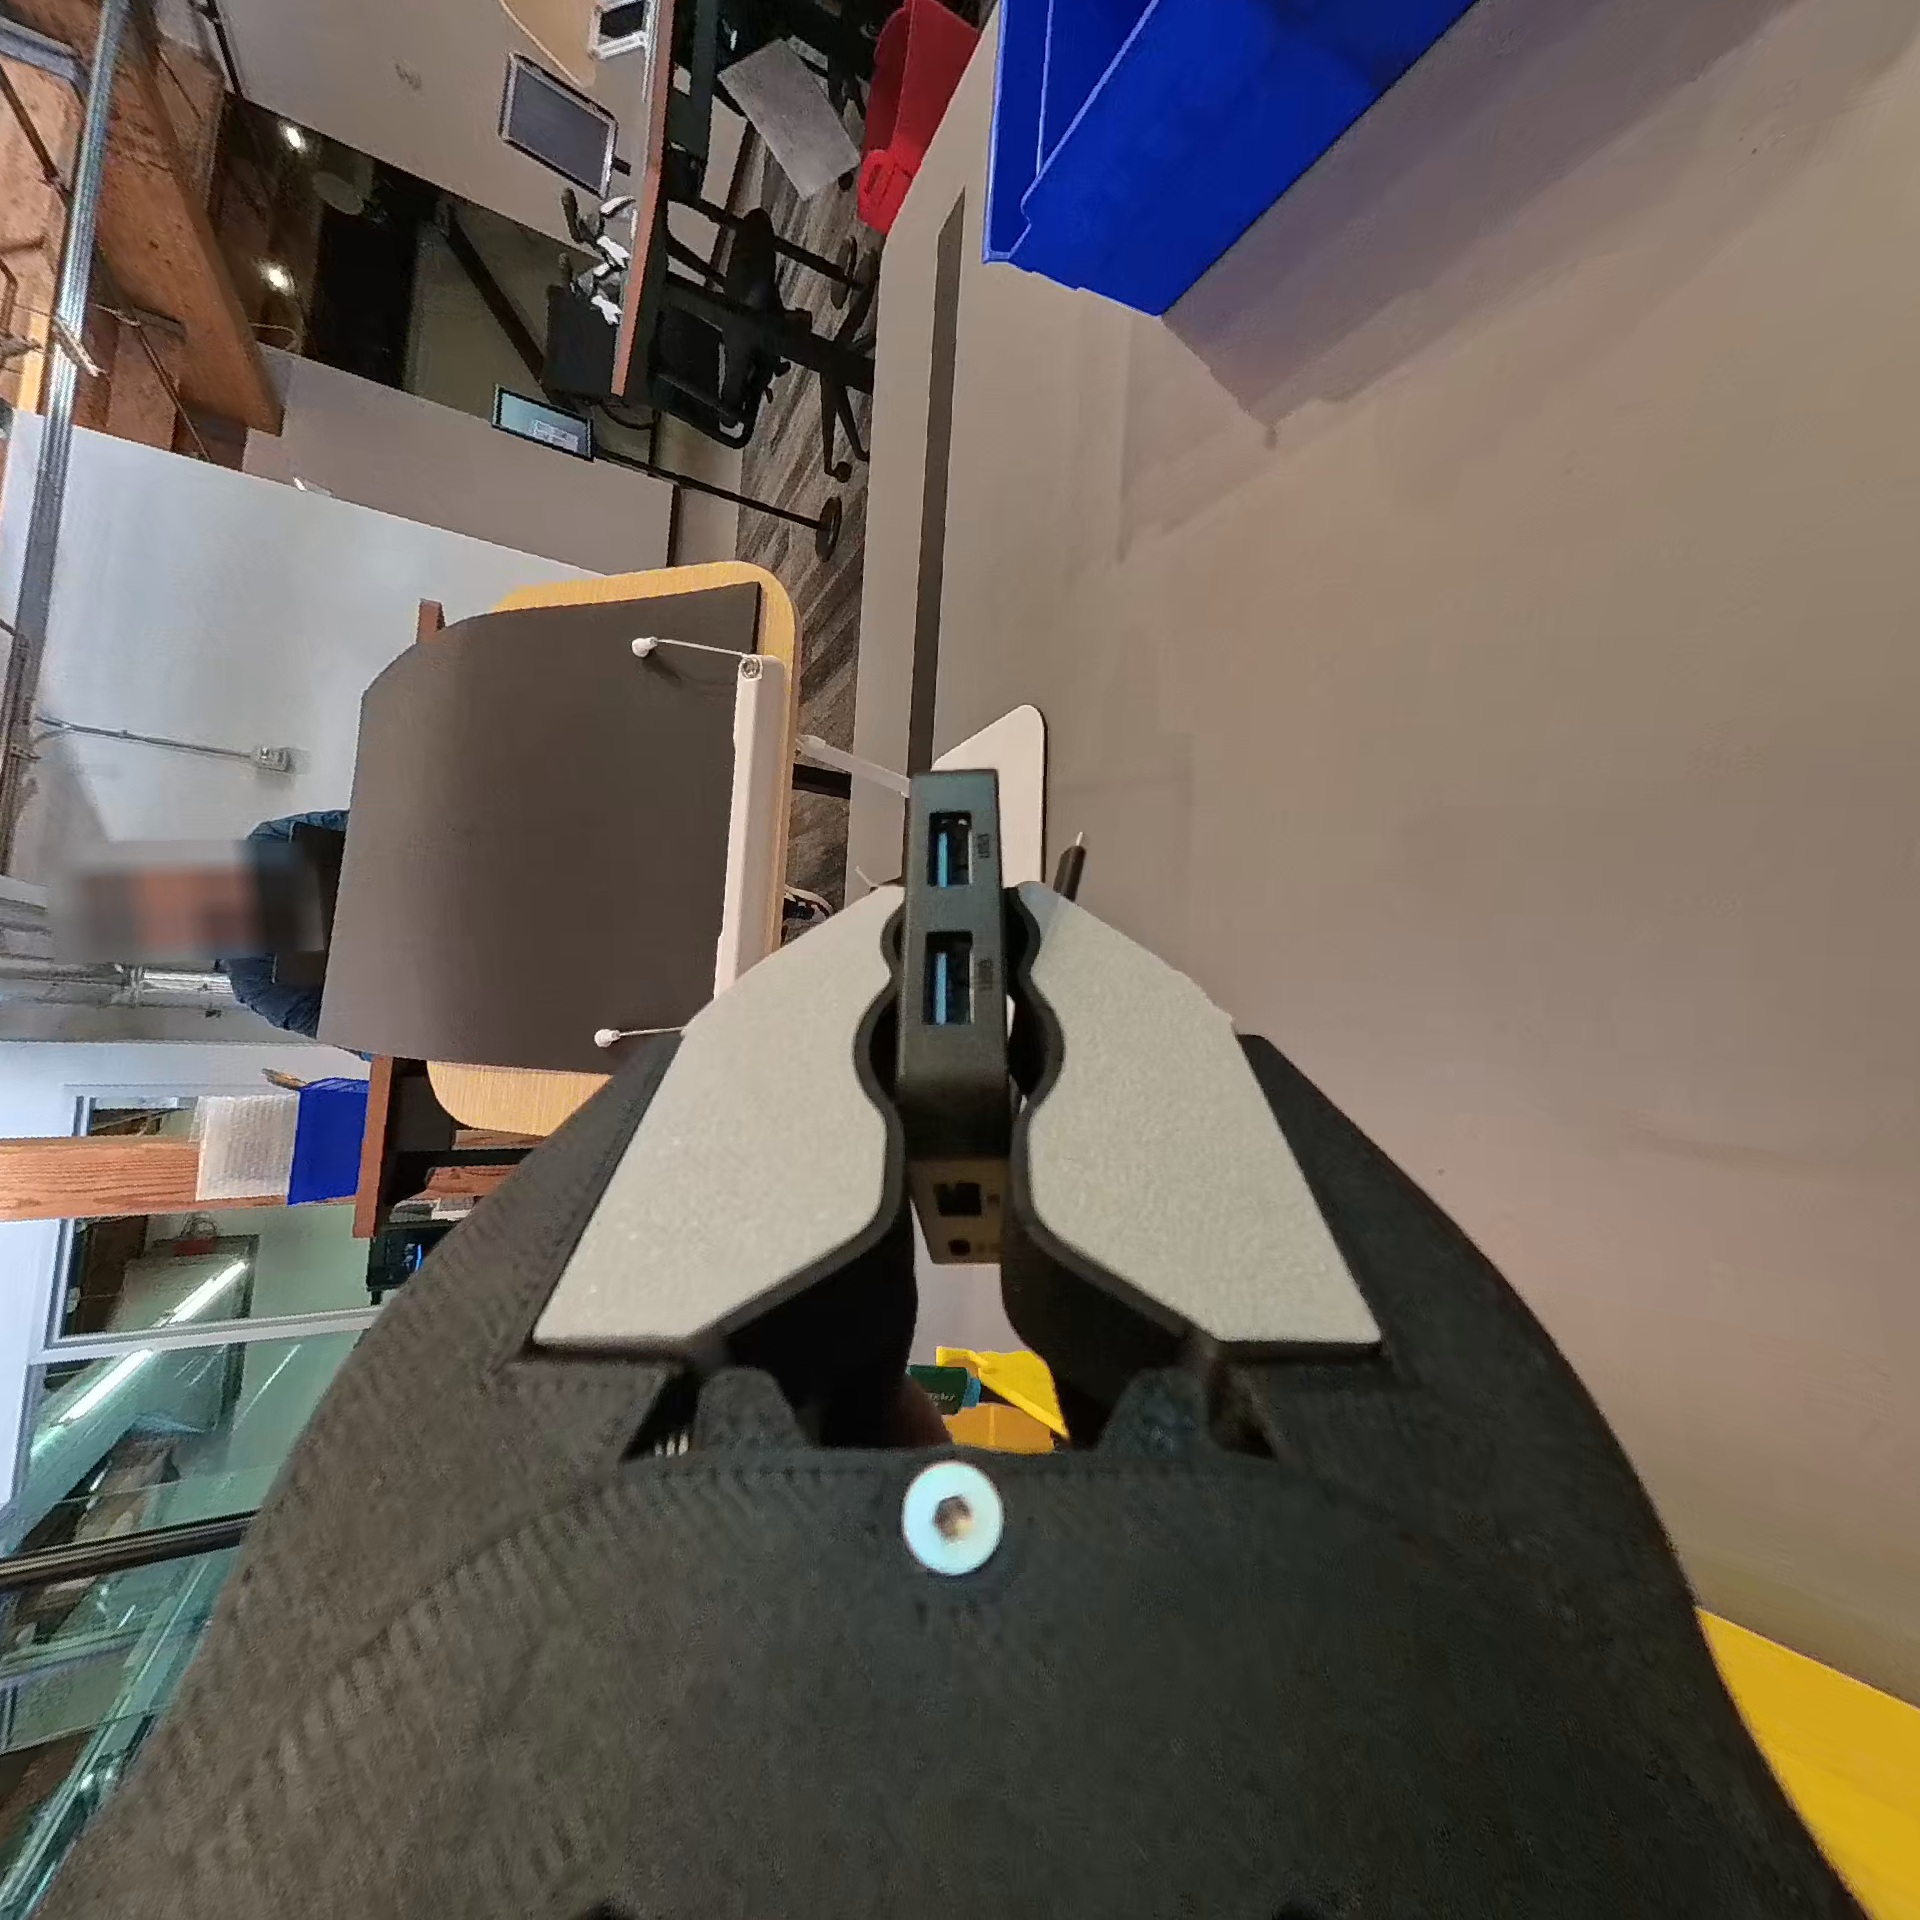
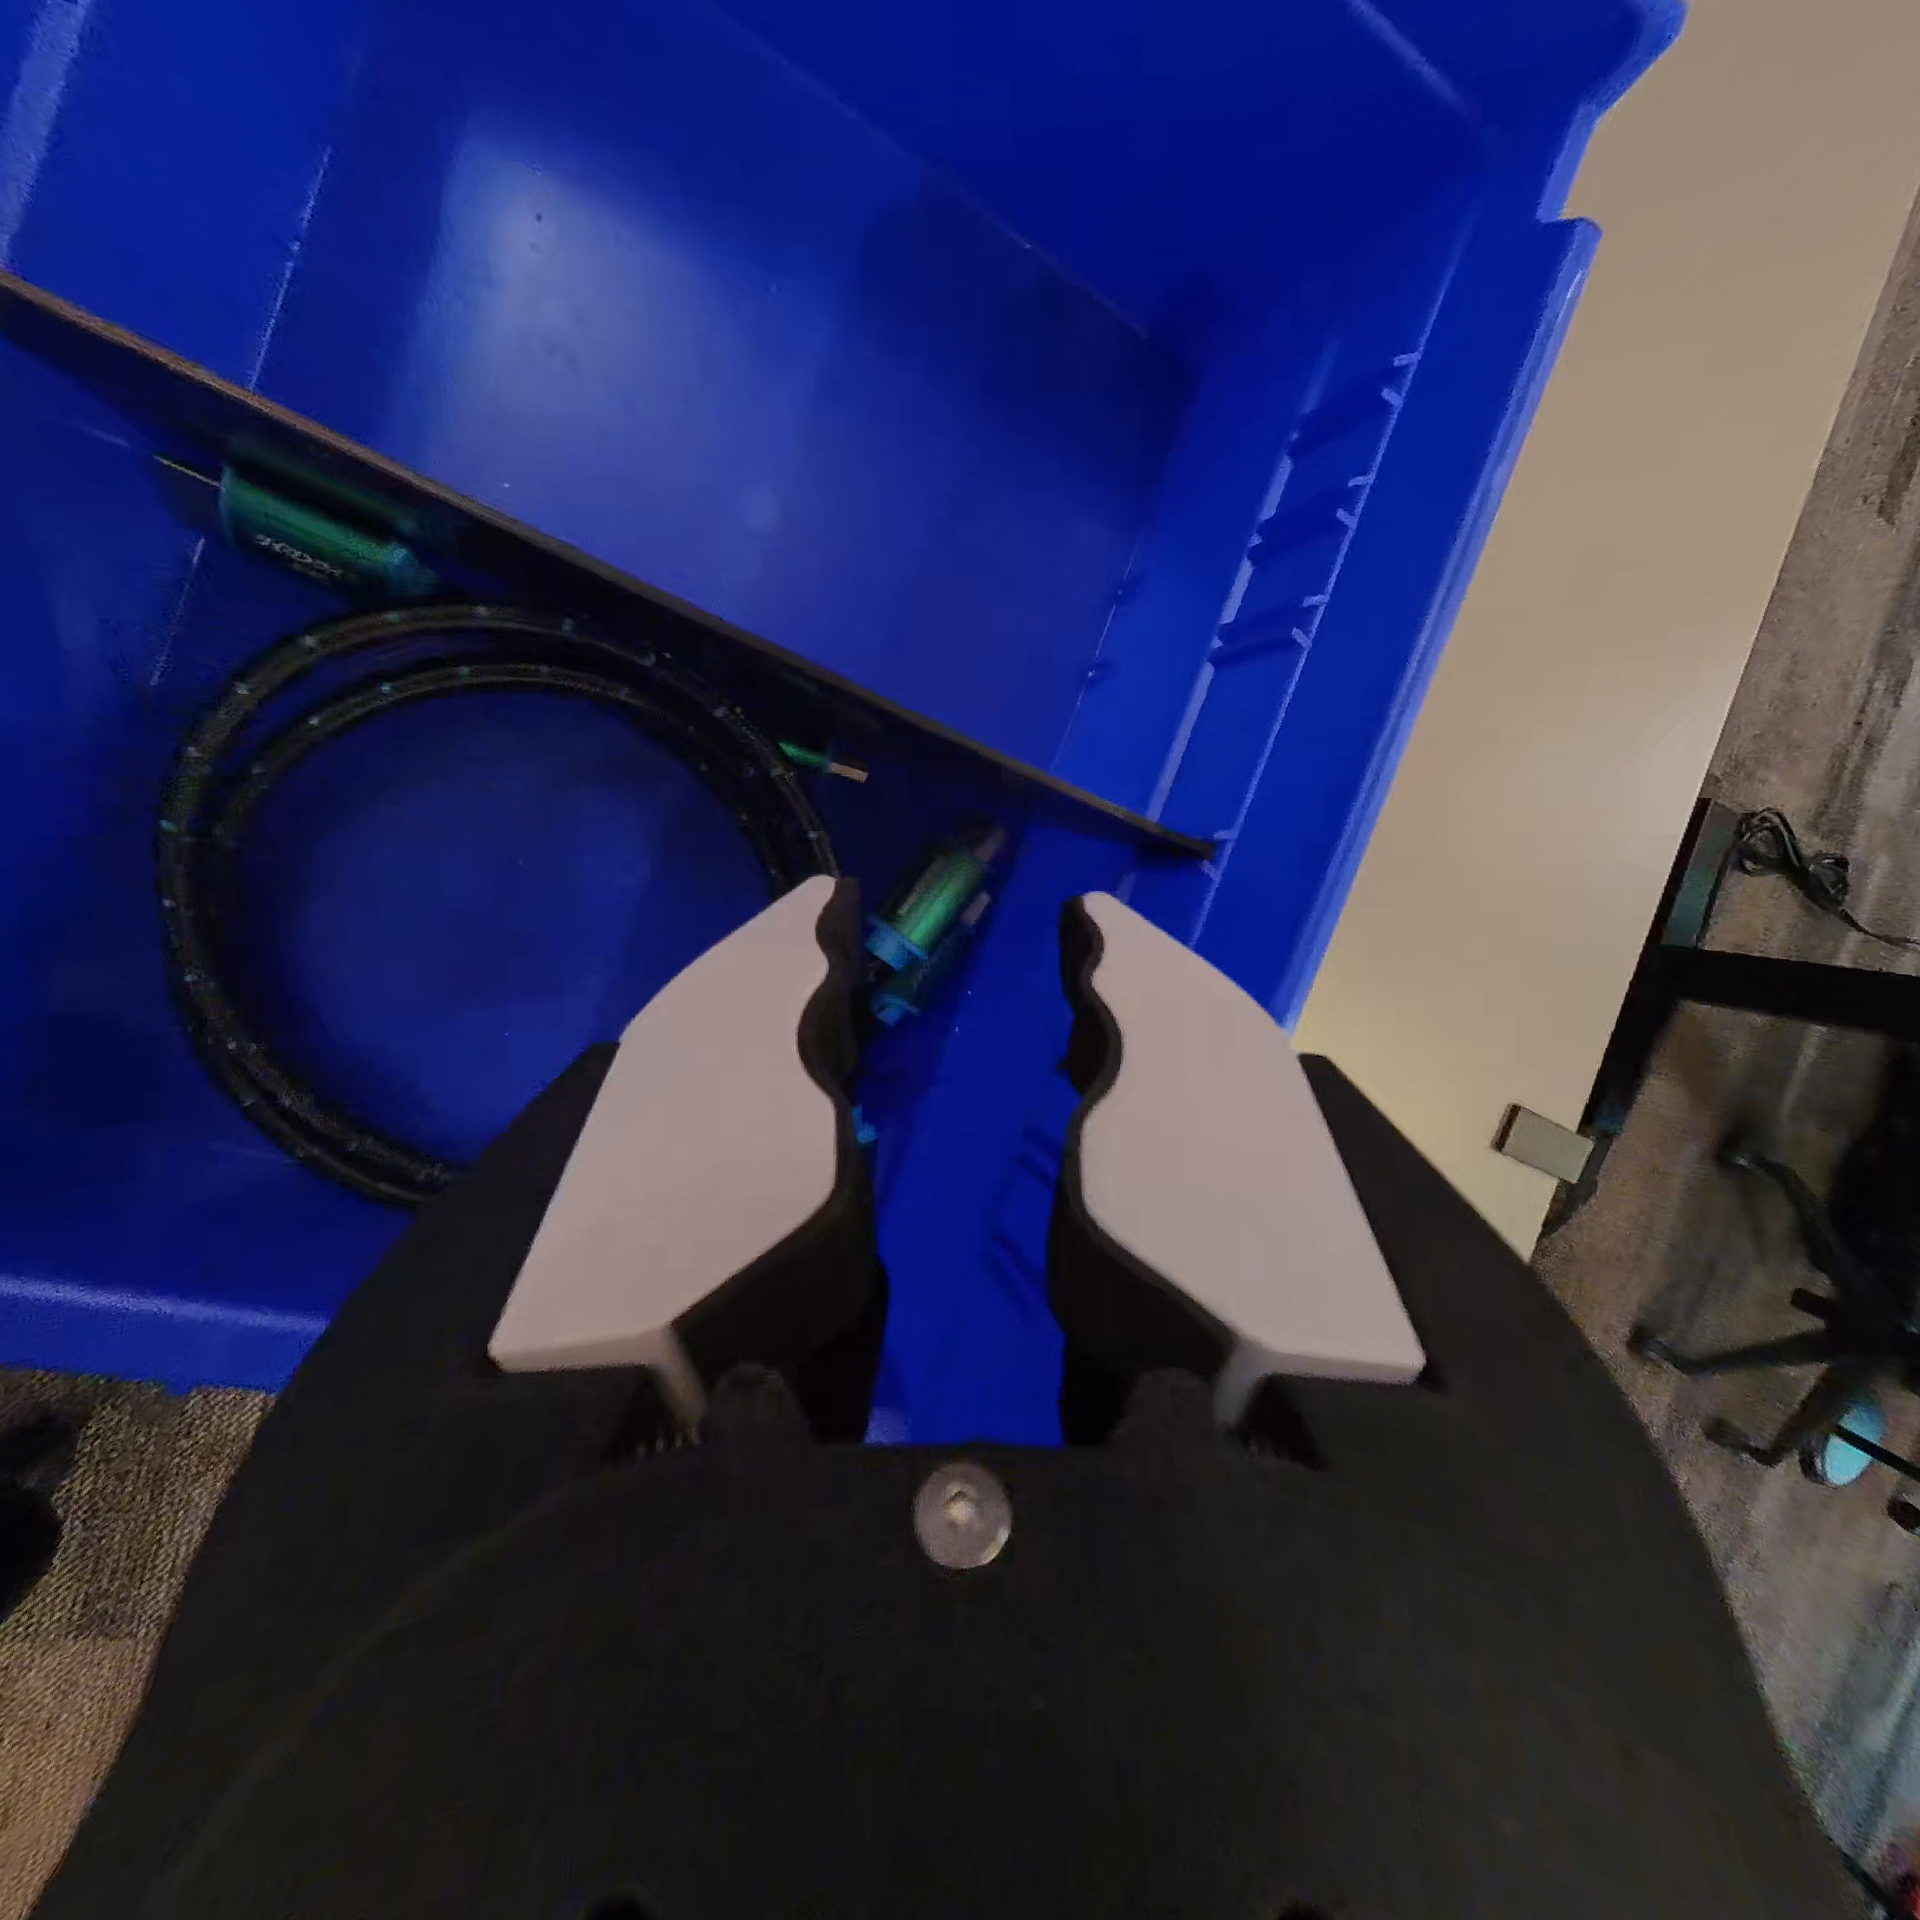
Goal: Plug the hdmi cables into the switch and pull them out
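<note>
One blue bin fills most of the right wrist view, split by one thin black divider; the same blue bin stands far off on the pale table in the left wrist view. In the bin's near compartment lies one coiled black HDMI cable at the left, with green-sleeved plugs at its ends — one green plug just past the fingertips, another green plug far left against the divider, and a third small tip by the divider whose cable I cannot trace.

The right gripper hovers over the bin, jaws spread and holding nothing. The left gripper has its jaws pinching the one black switch across its thin sides, two blue ports facing the camera.

The cable looks light and springy, likely to drag its coil along; the rigid plug body is probably the place to grip, not the braid. The switch seems small, hard and smooth, so it could twist under insertion force unless clamped firmly.
</note>
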Motion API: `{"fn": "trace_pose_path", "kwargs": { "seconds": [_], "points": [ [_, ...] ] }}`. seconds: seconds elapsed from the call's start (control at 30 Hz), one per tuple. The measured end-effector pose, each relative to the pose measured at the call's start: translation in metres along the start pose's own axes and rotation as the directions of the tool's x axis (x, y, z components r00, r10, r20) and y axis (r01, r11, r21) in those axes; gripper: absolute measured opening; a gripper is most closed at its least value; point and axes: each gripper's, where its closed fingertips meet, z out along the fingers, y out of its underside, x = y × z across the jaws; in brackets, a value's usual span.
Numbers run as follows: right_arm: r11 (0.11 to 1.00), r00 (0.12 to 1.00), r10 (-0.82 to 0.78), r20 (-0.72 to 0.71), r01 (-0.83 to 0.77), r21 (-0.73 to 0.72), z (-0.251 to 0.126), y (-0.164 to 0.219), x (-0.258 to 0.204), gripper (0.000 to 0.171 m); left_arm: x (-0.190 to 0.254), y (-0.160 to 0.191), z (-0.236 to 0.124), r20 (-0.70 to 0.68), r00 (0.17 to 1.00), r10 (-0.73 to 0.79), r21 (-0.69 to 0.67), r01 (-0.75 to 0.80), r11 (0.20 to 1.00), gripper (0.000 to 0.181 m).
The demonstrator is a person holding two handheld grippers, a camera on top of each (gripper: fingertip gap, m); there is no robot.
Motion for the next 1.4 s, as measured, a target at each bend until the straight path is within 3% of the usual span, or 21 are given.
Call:
{"fn": "trace_pose_path", "kwargs": {
  "seconds": [0.1,0.23,0.33,0.43,0.57,0.7,0.9,1.1,1.27,1.4],
  "points": [
    [0.997,0.997,-0.044,-0.057,0.047,0.055,-0.019,-0.015,0.000,0.043,-0.002,0.000,0.000,0.013,1.000,-0.002,0.003,0.002,1.000,0.014],
    [0.897,0.970,-0.238,-0.039,0.235,0.373,-0.080,-0.081,-0.057,0.045,-0.002,-0.008,0.001,0.020,1.000,-0.002,0.029,0.001,1.000,0.014],
    [0.696,0.880,-0.471,-0.062,0.414,0.586,-0.131,-0.129,-0.137,0.046,0.002,-0.018,0.002,0.014,1.000,-0.002,0.059,0.001,0.998,0.014],
    [0.438,0.735,-0.665,-0.136,0.531,0.726,-0.173,-0.158,-0.230,0.048,0.006,-0.027,0.002,0.003,1.000,-0.003,0.084,0.003,0.996,0.014],
    [0.113,0.533,-0.777,-0.334,0.640,0.760,-0.206,-0.171,-0.325,0.037,0.011,-0.032,0.003,-0.016,1.000,-0.008,0.091,0.010,0.996,0.014],
    [-0.063,0.409,-0.790,-0.456,0.687,0.724,-0.219,-0.177,-0.378,0.033,0.017,-0.035,0.004,-0.039,0.999,-0.009,0.090,0.013,0.996,0.014],
    [-0.107,0.372,-0.758,-0.536,0.739,0.665,-0.214,-0.189,-0.397,0.023,0.022,-0.044,0.004,-0.060,0.998,-0.014,0.118,0.021,0.993,0.013],
    [-0.087,0.376,-0.769,-0.517,0.740,0.666,-0.210,-0.185,-0.395,0.014,0.027,-0.043,0.007,-0.068,0.998,0.002,0.109,0.005,0.994,0.015],
    [-0.014,0.441,-0.760,-0.478,0.724,0.690,-0.212,-0.187,-0.370,0.013,0.006,-0.040,0.006,0.025,0.999,-0.048,0.101,0.045,0.994,0.027],
    [0.081,0.508,-0.719,-0.475,0.739,0.668,-0.210,-0.192,-0.319,0.013,-0.012,-0.028,0.001,0.100,0.994,-0.044,0.066,0.038,0.997,0.026]
  ]
}}
